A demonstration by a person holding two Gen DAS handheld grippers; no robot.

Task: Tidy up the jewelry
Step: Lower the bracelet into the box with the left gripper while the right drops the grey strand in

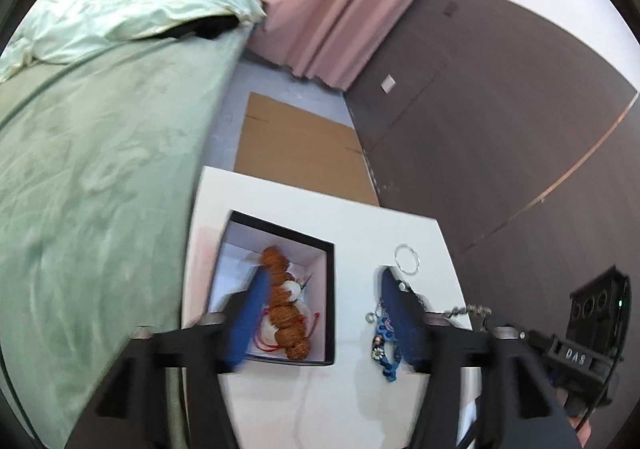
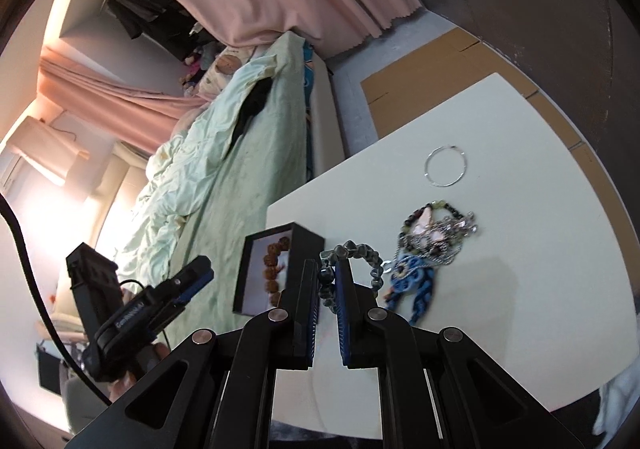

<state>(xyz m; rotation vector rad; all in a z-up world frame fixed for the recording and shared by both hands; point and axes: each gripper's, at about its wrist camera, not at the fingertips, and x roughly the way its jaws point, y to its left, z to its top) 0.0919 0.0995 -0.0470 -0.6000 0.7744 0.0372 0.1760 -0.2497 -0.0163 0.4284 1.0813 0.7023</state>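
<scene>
A black-rimmed jewelry box (image 1: 329, 289) with a white inside sits on the white table (image 1: 360, 221) and holds a brown bead bracelet (image 1: 286, 305). My left gripper (image 1: 322, 277) is open above the box and table. My right gripper (image 2: 328, 269) is shut on a grey-green bead bracelet (image 2: 356, 251), held above the table beside the box (image 2: 304, 239). A blue chain bracelet (image 2: 414, 283), a tangled silver and dark bead pile (image 2: 438, 231) and a thin silver bangle (image 2: 445, 165) lie on the table (image 2: 520, 169). The blue bracelet (image 1: 385, 345) and bangle (image 1: 407, 259) also show in the left wrist view.
A bed with a green cover (image 1: 100, 169) runs along the table's left side. Flattened cardboard (image 1: 296, 145) lies on the floor beyond the table. A dark wardrobe (image 1: 500, 129) stands to the right, pink curtains (image 1: 320, 1) behind.
</scene>
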